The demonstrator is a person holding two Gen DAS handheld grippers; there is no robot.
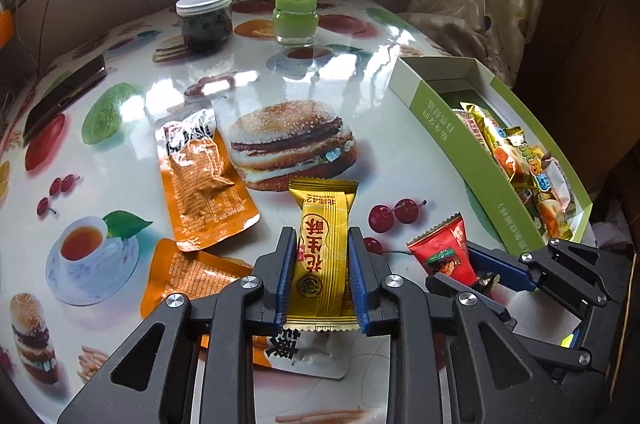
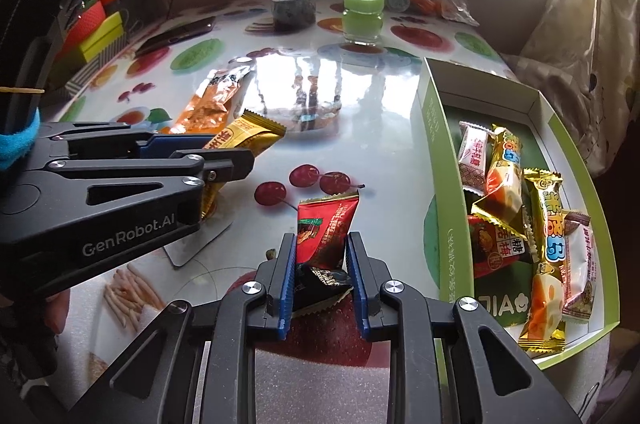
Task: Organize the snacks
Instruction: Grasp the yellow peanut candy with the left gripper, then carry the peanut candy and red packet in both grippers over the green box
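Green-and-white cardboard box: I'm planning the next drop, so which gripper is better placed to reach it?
Right. The right gripper, clamped on a red foil snack packet, sits beside the green-and-white cardboard box; the left gripper, holding a yellow wrapped bar, is farther away.

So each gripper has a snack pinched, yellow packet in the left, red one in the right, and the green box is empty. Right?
Not quite: the green box already holds several wrapped snacks, as the right wrist view shows. The left gripper does pinch the yellow packet, the right gripper the red one.

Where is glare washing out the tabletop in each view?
Left wrist view: window glare streaks the table above the printed burger, beside the orange packet. Right wrist view: a bigger bright patch left of the green box; fisheye bends both.
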